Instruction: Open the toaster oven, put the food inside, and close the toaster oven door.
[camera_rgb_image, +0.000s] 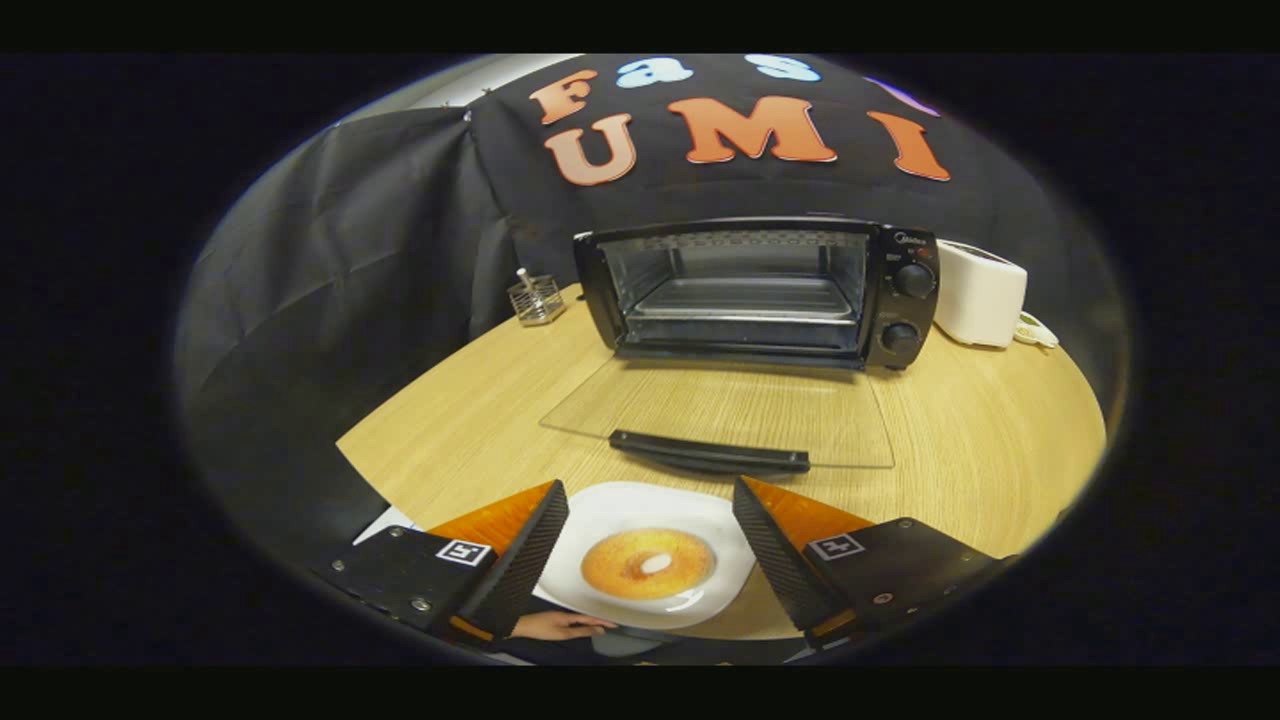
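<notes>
A black toaster oven (760, 290) stands at the back of the round wooden table (470, 420). Its glass door (730, 410) lies folded down flat on the table, with the dark handle (710, 452) at its near edge. The inside shows a wire rack. A golden bagel (648, 563) rests on a white plate (690, 515) near the table's front edge. My gripper (648, 500) hangs above the plate, open, with the bagel down between its two fingers and nothing held.
A white toaster (980, 293) stands right of the oven. A small wire holder (536, 298) sits to the oven's left. A person's hand (560, 626) shows under the plate's near edge. Black cloth walls the booth behind the table.
</notes>
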